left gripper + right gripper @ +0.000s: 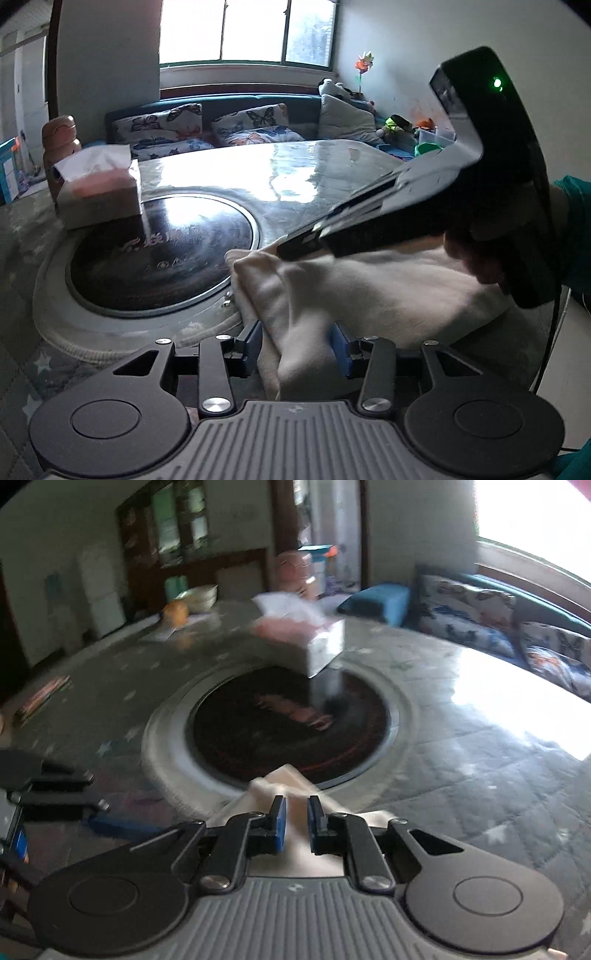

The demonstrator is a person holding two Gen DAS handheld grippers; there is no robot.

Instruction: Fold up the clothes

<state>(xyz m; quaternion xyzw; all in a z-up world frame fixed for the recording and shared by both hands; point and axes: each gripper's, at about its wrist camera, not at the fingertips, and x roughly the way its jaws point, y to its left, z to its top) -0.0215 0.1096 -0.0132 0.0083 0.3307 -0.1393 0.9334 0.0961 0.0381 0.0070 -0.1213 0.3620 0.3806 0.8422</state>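
From the left wrist, the cream garment (354,295) lies bunched on the table (280,173), its far corner just touching the near rim of the dark round inset (162,251), which serves here as the landmark. The left gripper (297,347) stands with its blue pads apart, a thick fold of the cloth rising between them; whether the pads actually press it I cannot tell, since the fold fills most of the gap. The right gripper (295,247) reaches in from the right, just beyond that fold, with its tip on the garment's corner beside the inset. A tissue box (99,192) sits at the far left edge of the inset, well apart from the cloth. From the right wrist, the right gripper (296,821) has its pads nearly together, clamped on a thin ridge of the garment (284,779), whose tip overlaps the near rim of the inset (288,723). To fold well, I judge both grips should hold matching corners, carry them level across the cloth, and keep clear of the tissue box (314,642).
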